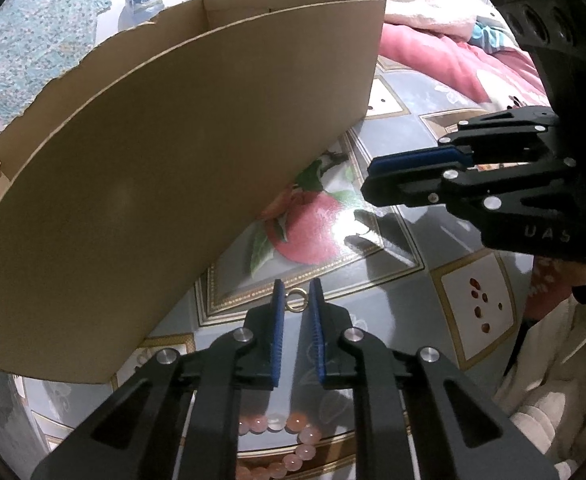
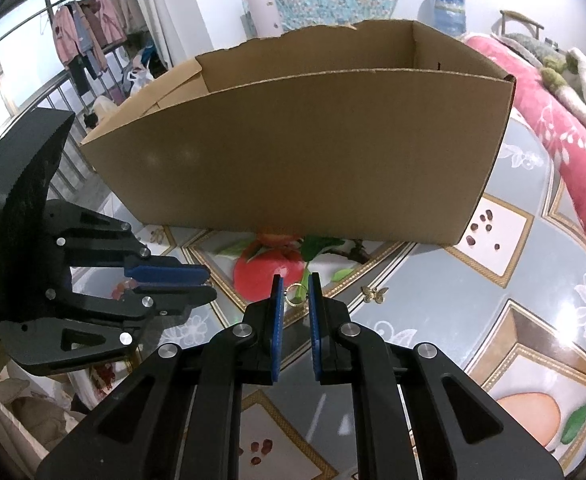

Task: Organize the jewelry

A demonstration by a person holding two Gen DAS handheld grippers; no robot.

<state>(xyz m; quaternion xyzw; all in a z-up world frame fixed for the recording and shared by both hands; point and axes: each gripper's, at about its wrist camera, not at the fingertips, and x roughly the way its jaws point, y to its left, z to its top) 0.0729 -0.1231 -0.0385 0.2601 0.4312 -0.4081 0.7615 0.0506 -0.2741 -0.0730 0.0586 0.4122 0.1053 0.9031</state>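
Left fingers (image 1: 279,320) pinch a gold ring (image 1: 296,302) at lower centre, right fingers (image 2: 277,320) a second ring (image 2: 295,294); both should clear the cardboard box (image 1: 213,120) rim before letting go.

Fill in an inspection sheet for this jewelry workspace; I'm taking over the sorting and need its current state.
Surface: glossy fruit-print tablecloth.
Job's things: gold ring and second gold ring, each between fingertips; pink bead bracelet and gold butterfly piece lying on the cloth; open cardboard box behind them.
Clutter: nothing seen.
Grippers: left gripper shut on the gold ring; right gripper shut on the second gold ring.
Cables: nothing seen.
Surroundings: pink quilt beside the table; hanging clothes by a window.
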